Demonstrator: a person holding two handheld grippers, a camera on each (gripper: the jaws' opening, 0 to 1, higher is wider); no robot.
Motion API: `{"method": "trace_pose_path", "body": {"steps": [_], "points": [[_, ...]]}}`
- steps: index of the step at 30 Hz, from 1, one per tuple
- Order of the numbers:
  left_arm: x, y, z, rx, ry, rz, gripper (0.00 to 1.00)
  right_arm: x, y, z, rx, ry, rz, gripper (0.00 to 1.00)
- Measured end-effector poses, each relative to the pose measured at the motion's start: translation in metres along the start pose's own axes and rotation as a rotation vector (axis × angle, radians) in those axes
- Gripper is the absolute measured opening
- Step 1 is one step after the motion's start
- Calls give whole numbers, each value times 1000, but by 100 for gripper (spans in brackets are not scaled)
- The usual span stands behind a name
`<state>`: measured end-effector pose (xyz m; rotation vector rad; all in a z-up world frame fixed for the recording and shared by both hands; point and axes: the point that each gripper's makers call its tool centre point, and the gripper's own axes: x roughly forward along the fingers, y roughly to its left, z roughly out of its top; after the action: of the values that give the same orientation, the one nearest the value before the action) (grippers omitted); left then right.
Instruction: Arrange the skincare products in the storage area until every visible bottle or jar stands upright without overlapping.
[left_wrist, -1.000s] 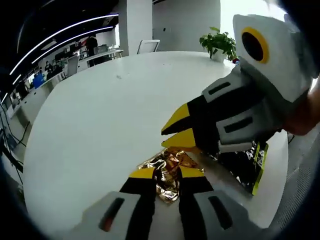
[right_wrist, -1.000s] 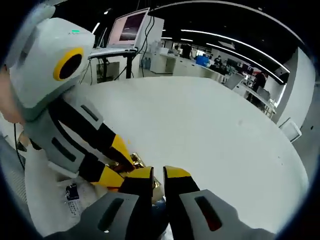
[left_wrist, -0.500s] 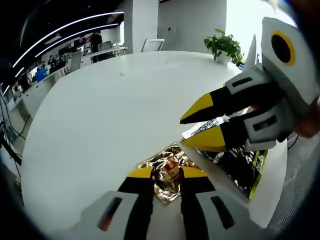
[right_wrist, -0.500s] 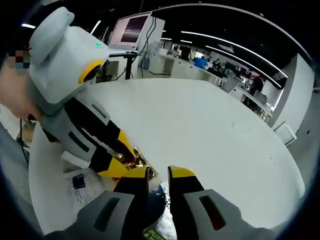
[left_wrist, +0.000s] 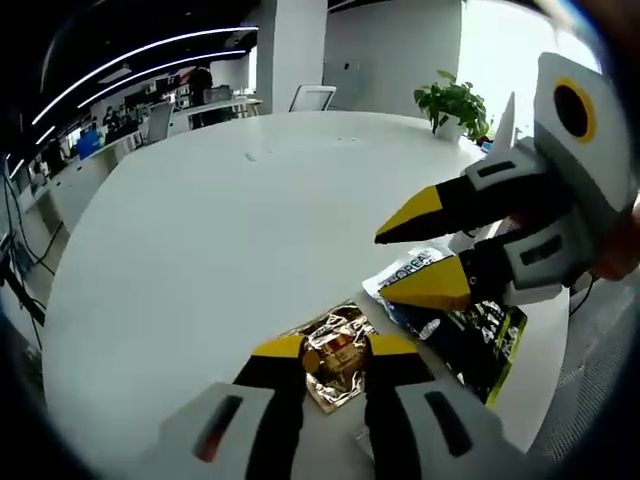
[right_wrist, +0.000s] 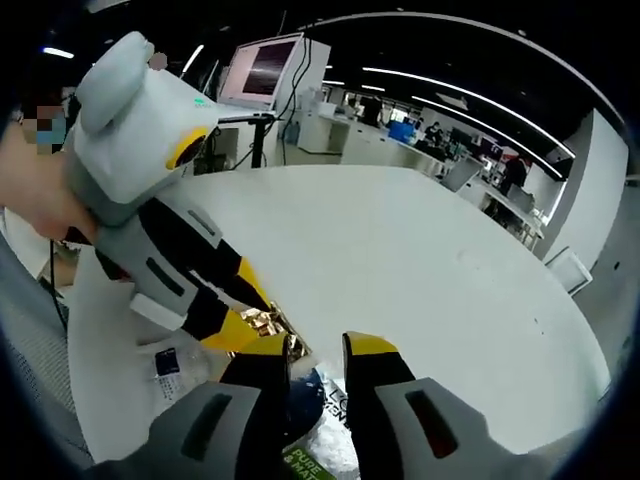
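The left gripper (left_wrist: 335, 346) has its yellow tips close together around a shiny gold packet (left_wrist: 335, 352), and looks to be pinching it. The packet lies flat on the white table (left_wrist: 200, 230).

The right gripper (right_wrist: 312, 346) holds its tips a little apart over a dark packet with white writing (right_wrist: 318, 400); I cannot tell if it holds anything. In the left gripper view it comes in from 3 o'clock with its tips spread. Under it lies that dark packet (left_wrist: 455, 325), at 4 o'clock from the gold one and just beside it.

I think the sorting has only begun. No bottle or jar is standing. Next, the gold packet should be moved away from the dark one, gently, because it looks thin and crinkly.
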<state>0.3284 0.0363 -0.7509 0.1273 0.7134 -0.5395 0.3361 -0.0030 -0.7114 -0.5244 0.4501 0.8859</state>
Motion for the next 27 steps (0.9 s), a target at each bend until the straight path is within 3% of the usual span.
{"method": "trace_pose_path", "body": {"steps": [6, 11, 18, 22, 27], "points": [[-9, -5, 4, -2, -4, 6, 33, -9, 5, -1, -6, -9, 1, 33], [-19, -9, 6, -8, -8, 12, 39, -23, 8, 7, -66, -38, -16, 41], [-36, -14, 6, -16, -12, 35, 51, -60, 16, 21, -150, -99, -43, 56], [-46, -20, 6, -28, -20, 38, 56, -80, 21, 19, -143, -109, -53, 64], [-55, -25, 1, -41, -24, 44, 62, -107, 20, 10, -69, -122, -82, 73]]}}
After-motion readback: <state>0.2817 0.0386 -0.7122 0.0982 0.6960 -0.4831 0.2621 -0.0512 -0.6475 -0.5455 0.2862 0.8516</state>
